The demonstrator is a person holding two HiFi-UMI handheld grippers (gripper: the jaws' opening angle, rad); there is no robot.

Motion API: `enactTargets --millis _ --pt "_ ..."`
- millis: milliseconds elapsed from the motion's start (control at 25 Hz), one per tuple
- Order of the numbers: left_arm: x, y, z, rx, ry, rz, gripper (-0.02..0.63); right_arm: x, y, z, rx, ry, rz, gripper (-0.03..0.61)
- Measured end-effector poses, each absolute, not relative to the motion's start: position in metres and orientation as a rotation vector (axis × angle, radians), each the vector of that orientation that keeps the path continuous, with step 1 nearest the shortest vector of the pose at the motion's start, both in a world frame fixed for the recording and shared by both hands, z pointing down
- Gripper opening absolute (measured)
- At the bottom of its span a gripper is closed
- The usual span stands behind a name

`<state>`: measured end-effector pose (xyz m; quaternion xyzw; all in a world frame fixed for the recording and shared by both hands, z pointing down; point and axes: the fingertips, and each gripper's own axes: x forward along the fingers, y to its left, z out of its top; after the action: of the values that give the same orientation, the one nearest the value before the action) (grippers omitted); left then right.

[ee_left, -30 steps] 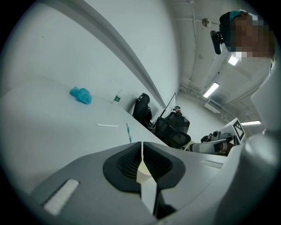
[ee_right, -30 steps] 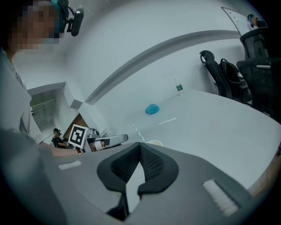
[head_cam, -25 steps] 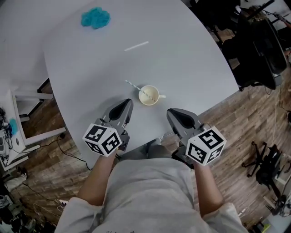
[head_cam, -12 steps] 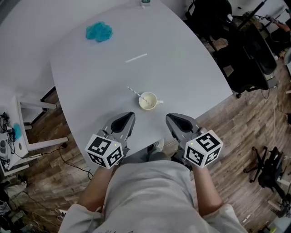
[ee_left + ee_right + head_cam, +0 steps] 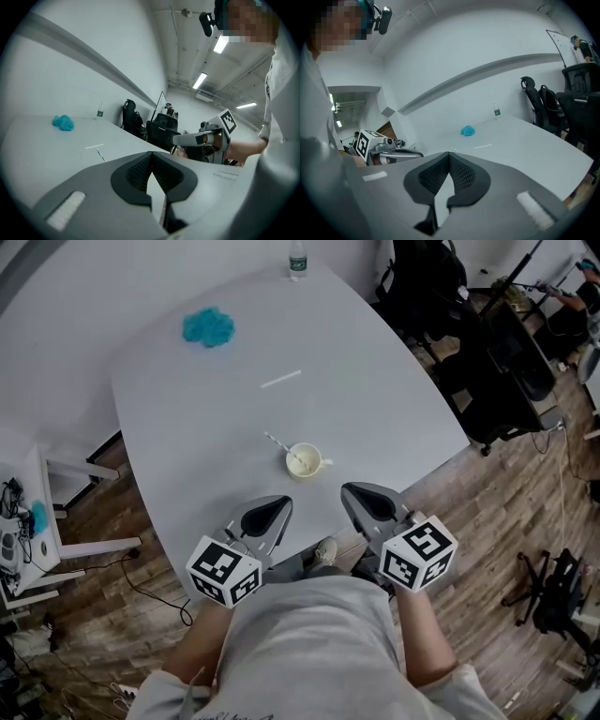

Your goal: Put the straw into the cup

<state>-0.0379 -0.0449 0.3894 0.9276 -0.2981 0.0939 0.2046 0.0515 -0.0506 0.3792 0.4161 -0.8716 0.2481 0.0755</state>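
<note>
The cup (image 5: pixel 303 460) stands near the tabletop's (image 5: pixel 375 399) near edge. The straw (image 5: pixel 277 442) sits in it, leaning far-left. The left gripper (image 5: pixel 278 506) and right gripper (image 5: pixel 352 491) hover just near of the cup, each with jaws pressed together and holding nothing.

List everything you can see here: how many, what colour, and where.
Large white table: one, white, centre.
Small cream cup with a handle: one, cream, near edge of the table.
Thin striped straw: one, white and teal, leaning in the cup.
Thin white strip: one, white, flat beyond the cup.
Crumpled blue lump: one, blue, far left.
Clear plastic bottle: one, clear, far edge.
Black chairs: several, black, right of the table.
Left gripper: one, grey, shut, empty.
Right gripper: one, grey, shut, empty.
</note>
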Motion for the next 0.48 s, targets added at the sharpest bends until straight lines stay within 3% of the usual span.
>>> enactTargets --millis 480 --pt "-0.046 -0.051 0.364 2.619 -0.847 0.274 0.018 0.048 -0.049 0.370 1.216 -2.637 0.727 0.006"
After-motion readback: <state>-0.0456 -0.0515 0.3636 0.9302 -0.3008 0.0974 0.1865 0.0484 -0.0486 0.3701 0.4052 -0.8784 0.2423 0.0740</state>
